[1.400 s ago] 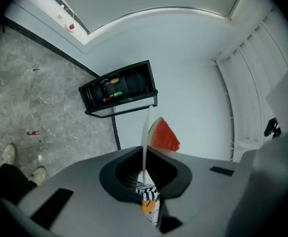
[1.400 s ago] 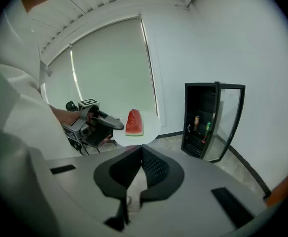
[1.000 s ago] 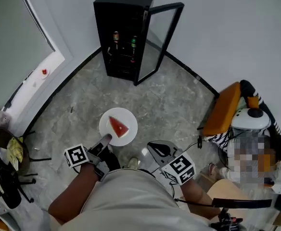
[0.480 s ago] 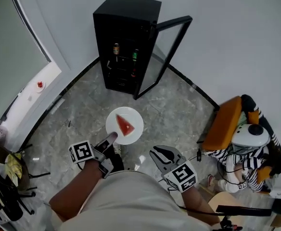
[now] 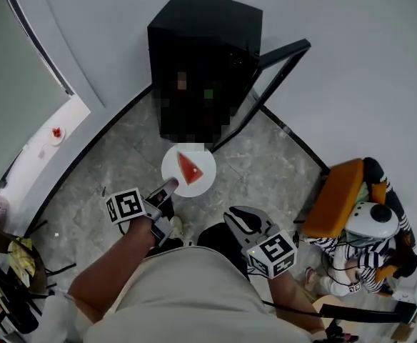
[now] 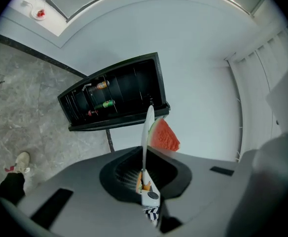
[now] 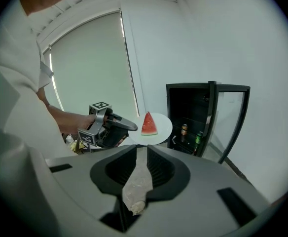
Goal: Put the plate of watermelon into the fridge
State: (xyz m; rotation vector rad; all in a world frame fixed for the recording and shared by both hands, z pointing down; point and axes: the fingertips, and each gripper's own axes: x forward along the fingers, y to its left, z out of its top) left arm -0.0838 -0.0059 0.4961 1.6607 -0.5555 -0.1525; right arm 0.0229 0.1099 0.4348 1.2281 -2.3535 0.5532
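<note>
Left gripper (image 5: 170, 185), in the head view, clamps the near rim of the white plate (image 5: 201, 180), which it holds level above the grey marble floor (image 5: 108, 163) with the watermelon wedge (image 5: 187, 167) lying on it. The plate hangs just in front of the black fridge (image 5: 208, 27), whose glass door (image 5: 269, 84) stands swung open to the right. The right gripper (image 5: 235, 213) sits lower and apart from the plate, carrying nothing. An orange chair (image 5: 335, 197) stands off to the right

From the left gripper view, the left gripper (image 6: 144, 174) has its jaws pressed shut on the plate (image 6: 146, 127), seen edge-on, with the watermelon wedge (image 6: 163, 137) on its right face. The fridge (image 6: 134, 83) lies beyond, bottles on its shelves

Seen in the right gripper view, the right gripper (image 7: 139, 154) has its jaws drawn together with nothing between them. Ahead, the left gripper (image 7: 126, 126) holds the plate (image 7: 162, 128) and watermelon wedge (image 7: 149, 124) beside the fridge (image 7: 188, 102), not yet inside it
</note>
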